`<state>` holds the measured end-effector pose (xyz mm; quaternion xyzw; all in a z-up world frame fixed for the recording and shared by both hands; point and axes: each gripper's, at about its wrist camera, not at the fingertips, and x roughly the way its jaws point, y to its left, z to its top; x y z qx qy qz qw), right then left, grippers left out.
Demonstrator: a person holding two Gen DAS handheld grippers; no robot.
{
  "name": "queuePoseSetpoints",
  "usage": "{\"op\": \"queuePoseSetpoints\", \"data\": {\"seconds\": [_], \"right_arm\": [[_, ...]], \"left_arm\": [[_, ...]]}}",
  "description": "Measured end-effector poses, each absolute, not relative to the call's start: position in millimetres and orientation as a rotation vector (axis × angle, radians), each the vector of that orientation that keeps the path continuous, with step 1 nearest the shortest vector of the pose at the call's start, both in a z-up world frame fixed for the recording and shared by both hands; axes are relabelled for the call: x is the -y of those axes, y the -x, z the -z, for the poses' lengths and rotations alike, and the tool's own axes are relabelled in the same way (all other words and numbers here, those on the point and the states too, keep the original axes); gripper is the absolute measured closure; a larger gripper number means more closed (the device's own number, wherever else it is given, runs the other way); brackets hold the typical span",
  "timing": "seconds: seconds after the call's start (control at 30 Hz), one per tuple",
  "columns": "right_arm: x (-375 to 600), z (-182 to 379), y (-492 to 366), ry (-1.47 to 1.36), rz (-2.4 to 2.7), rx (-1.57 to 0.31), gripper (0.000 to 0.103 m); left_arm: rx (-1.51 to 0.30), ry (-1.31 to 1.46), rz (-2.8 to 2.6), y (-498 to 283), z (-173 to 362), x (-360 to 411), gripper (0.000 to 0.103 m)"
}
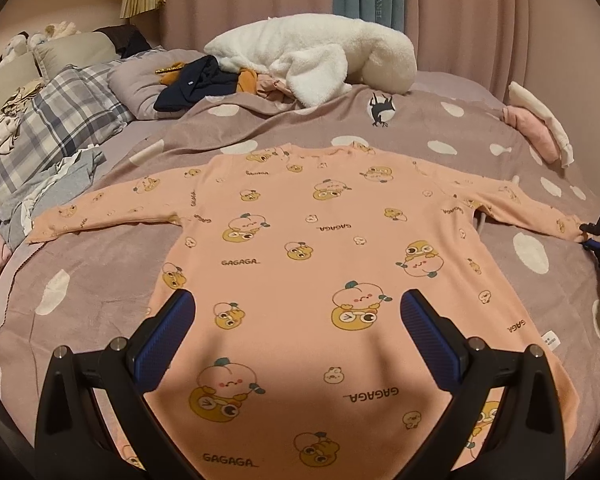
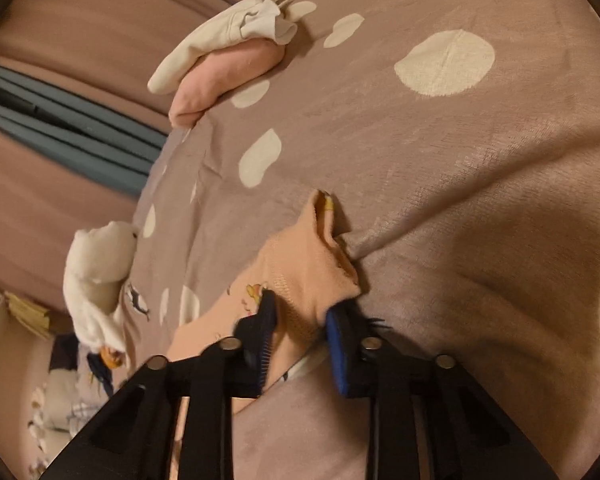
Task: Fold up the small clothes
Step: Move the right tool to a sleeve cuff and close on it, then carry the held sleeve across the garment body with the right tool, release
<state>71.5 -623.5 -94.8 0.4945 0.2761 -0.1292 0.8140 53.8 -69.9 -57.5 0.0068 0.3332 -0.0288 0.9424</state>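
A peach long-sleeved top (image 1: 320, 264) with cartoon prints lies flat on the bed, both sleeves spread out. My left gripper (image 1: 298, 308) is open above the top's lower body and holds nothing. My right gripper (image 2: 300, 316) is shut on the cuff of the right sleeve (image 2: 308, 264); it also shows at the far right edge of the left wrist view (image 1: 596, 236), at the sleeve's end.
The bed is covered by a mauve blanket with white spots (image 1: 532, 248). A white fluffy garment (image 1: 316, 56) and dark clothes (image 1: 196, 84) lie at the back. Folded pink and white clothes (image 2: 228, 64) sit at the right. Plaid bedding (image 1: 56, 128) lies left.
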Motion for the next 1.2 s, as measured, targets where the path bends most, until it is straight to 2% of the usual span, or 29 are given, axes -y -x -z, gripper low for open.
{"op": "queuePoseSetpoints", "data": {"seconds": [0.33,0.4,0.5,0.63,0.87,1.03,1.2], "right_arm": [[552,5,-92,-0.924,0.159,-0.515,0.093],[517,-16,-105,-0.881,0.089,-0.507,0.093],[461,-37,-129,-0.815,0.029,-0.533,0.093],[379,-54,-159,-0.744,-0.098,-0.565,0.093],[222,-31,-220,-0.658,-0.315,-0.706,0.093],[122,-1,-244,-0.519,-0.379,-0.852,0.093],[72,16,-248,-0.466,-0.466,-0.968,0.093]], "left_arm": [[-0.595,0.028,-0.062,-49,47,22,0.001],[-0.555,-0.025,-0.113,-54,55,18,0.001],[-0.6,-0.122,-0.111,-62,72,12,0.002],[-0.588,-0.069,-0.012,-51,73,-5,0.001],[-0.491,-0.152,-0.053,-38,72,-23,0.001],[-0.485,-0.035,-0.068,-40,70,-62,0.001],[-0.548,0.095,-0.077,-53,69,-98,0.001]]}}
